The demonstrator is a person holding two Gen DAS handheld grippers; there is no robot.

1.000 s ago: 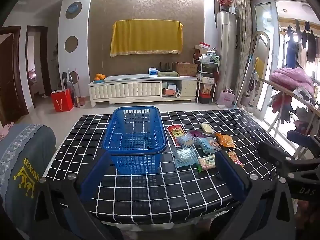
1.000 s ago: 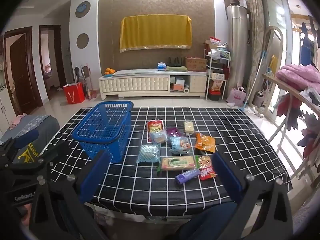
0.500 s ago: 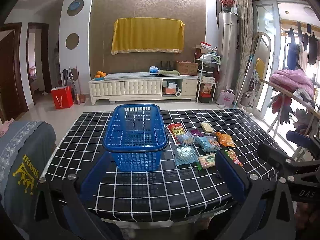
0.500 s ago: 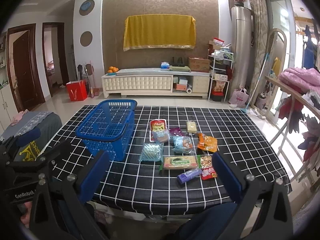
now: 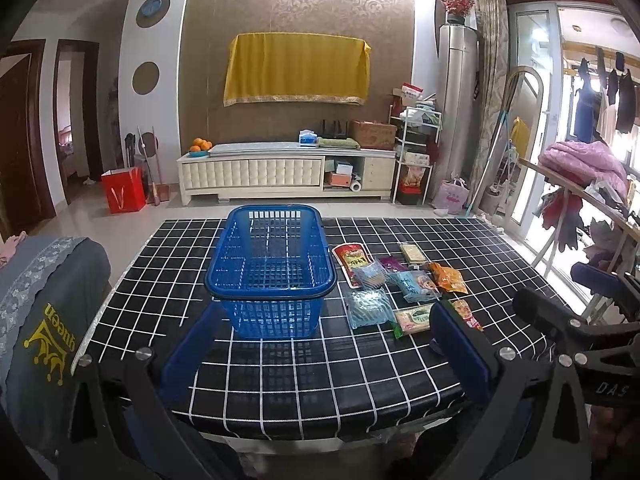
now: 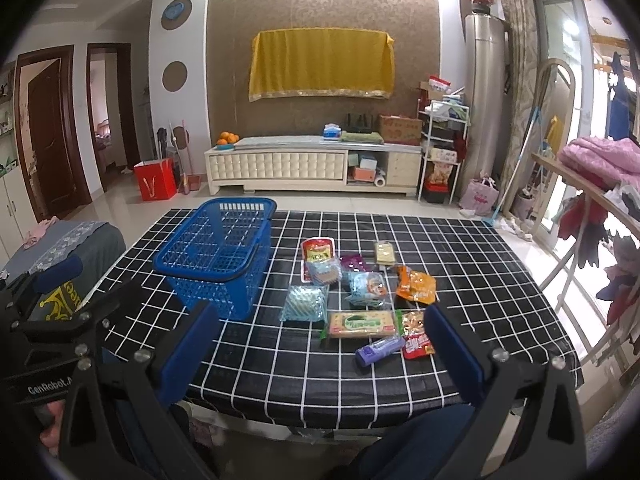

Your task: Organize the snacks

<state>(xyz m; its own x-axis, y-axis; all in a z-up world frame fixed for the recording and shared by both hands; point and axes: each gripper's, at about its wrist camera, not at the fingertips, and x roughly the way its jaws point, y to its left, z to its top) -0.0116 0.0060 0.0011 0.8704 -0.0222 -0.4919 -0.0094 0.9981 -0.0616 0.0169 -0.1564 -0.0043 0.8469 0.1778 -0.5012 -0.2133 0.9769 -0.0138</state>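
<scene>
Here both sets of jaws stand spread wide and hold nothing: the left gripper (image 5: 324, 344) before the blue basket (image 5: 271, 269), the right gripper (image 6: 320, 344) before the snack packets (image 6: 352, 288). Those packets lie clustered just right of the basket on the checked desk (image 6: 460, 248).

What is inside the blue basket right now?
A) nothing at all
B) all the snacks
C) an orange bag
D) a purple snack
A: the blue basket shows only its bare mesh floor, while the snack packets all lie on the checked tablecloth beside it.
</scene>
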